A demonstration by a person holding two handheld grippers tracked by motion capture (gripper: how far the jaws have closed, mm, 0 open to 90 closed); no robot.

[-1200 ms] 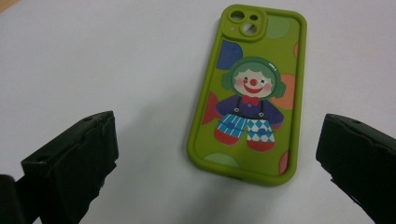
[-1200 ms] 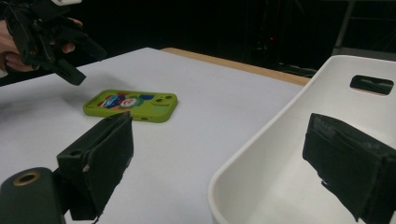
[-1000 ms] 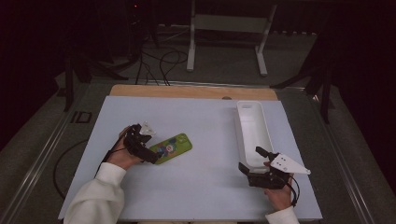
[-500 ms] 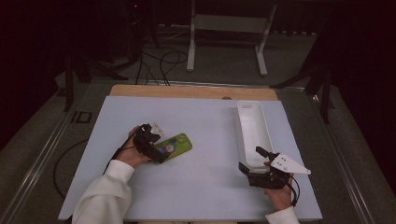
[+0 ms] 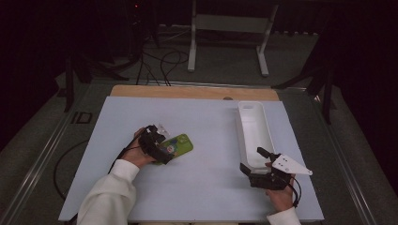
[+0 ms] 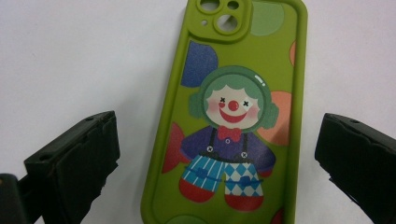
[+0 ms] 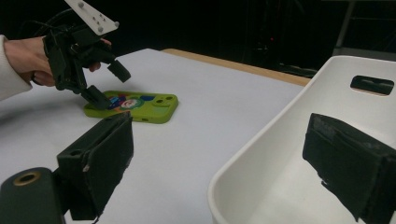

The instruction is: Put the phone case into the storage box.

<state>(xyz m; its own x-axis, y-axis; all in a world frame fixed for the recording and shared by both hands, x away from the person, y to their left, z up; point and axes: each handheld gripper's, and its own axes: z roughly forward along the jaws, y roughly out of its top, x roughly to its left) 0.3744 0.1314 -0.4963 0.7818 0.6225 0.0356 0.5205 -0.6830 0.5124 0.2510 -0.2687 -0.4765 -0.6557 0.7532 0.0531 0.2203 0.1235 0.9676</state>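
Since a second ago my left gripper [image 5: 157, 149] has slid in over the green phone case [image 5: 177, 145] and is now down on its near end; the right one hasn't budged. From the left gripper view I'm looking straight down on the case [image 6: 233, 112], clown picture up, camera cut-out at the far end, and my two black jaws stand wide apart, one on either side of it, with white tabletop showing between each jaw and the case's edges. So that claw is spread wide and has hold of nothing yet.

On the high view the case lies flat on the white tabletop [image 5: 206, 187], left of centre, well away from every edge, its long side running roughly left to right. My left hand [image 5: 138, 154] sits just behind the gripper, white sleeve trailing to the near edge.

Over at the near right corner my right gripper [image 5: 263, 161] hovers at the near end of the long white tray [image 5: 244, 136], which runs along the right edge toward the far side. In the right gripper view its jaws gape wide too, nothing between them, the right-hand jaw over the tray's inside [image 7: 280, 186], the left-hand one over bare tabletop. Same view shows the left gripper [image 7: 105, 86] tipped down onto the case [image 7: 149, 109].
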